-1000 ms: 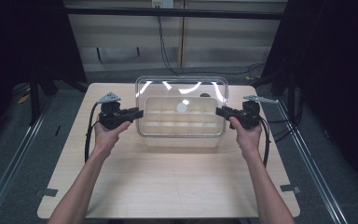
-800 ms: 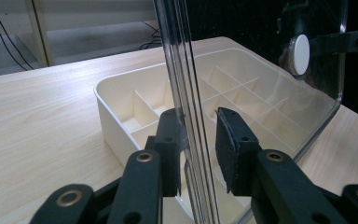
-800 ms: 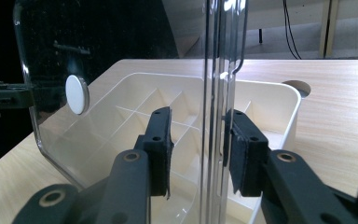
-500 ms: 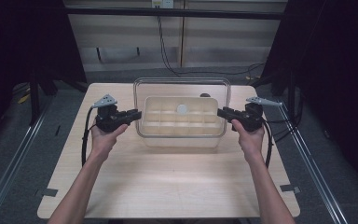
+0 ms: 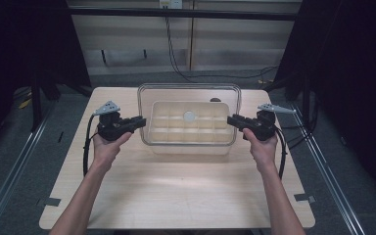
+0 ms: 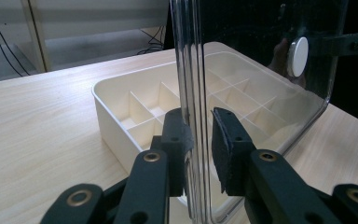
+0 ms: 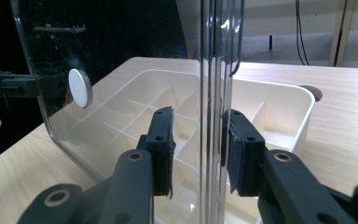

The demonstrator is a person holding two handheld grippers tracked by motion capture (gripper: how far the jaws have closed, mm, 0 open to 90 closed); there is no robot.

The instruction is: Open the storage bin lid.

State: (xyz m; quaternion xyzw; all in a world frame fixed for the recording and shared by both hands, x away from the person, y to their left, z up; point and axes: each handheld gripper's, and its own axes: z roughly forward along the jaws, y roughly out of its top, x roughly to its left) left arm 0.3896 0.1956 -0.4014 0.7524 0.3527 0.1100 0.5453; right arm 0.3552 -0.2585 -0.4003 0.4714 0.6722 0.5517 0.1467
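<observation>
From above, a clear lid (image 5: 188, 93) hangs just over a cream divided box (image 5: 188, 128), its compartments bare, on the pale desk (image 5: 176, 186). The left hand-held gripper (image 5: 139, 121) and right hand-held gripper (image 5: 231, 120) clamp the lid's opposite edges. Left gripper view: jaws pinch the lid's rim (image 6: 193, 116). Right gripper view: jaws likewise.

A compartment tray (image 5: 188, 128) sits on the bench (image 5: 176, 191), toward its far edge. A clear lid (image 5: 188, 88) hangs over the tray, the left gripper (image 5: 138, 122) at its left edge, the right gripper (image 5: 233, 121) at its right.
</observation>
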